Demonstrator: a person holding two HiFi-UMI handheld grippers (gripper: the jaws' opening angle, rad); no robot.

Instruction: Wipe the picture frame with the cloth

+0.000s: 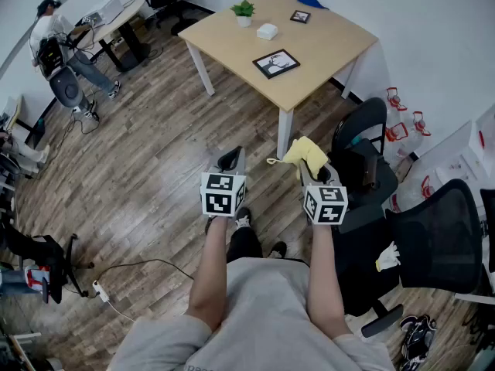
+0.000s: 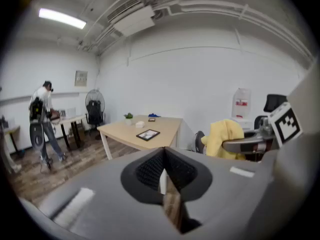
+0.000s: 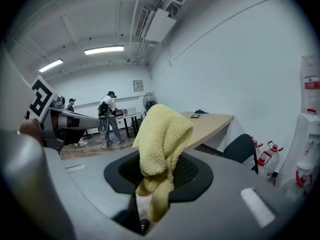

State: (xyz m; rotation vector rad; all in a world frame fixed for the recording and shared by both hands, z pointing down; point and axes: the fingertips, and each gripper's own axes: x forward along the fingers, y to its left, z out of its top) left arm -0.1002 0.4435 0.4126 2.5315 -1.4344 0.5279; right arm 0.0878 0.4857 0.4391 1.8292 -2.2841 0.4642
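A black picture frame (image 1: 276,62) lies flat on the light wooden table (image 1: 325,49), well ahead of both grippers; the left gripper view shows this picture frame (image 2: 148,134) far off. My right gripper (image 1: 311,168) is shut on a yellow cloth (image 1: 304,152), which bunches up above the jaws and hangs between them as the yellow cloth (image 3: 161,139) in the right gripper view. My left gripper (image 1: 230,159) is shut with nothing in it, held beside the right one over the wooden floor. Both grippers are clear of the table.
On the table stand a small plant (image 1: 244,9), a white box (image 1: 267,31), a smaller frame (image 1: 300,16) and a blue cloth (image 1: 312,1). Black office chairs (image 1: 363,141) stand at my right. Water bottles (image 1: 402,126) line the wall. A person (image 1: 54,33) works far left.
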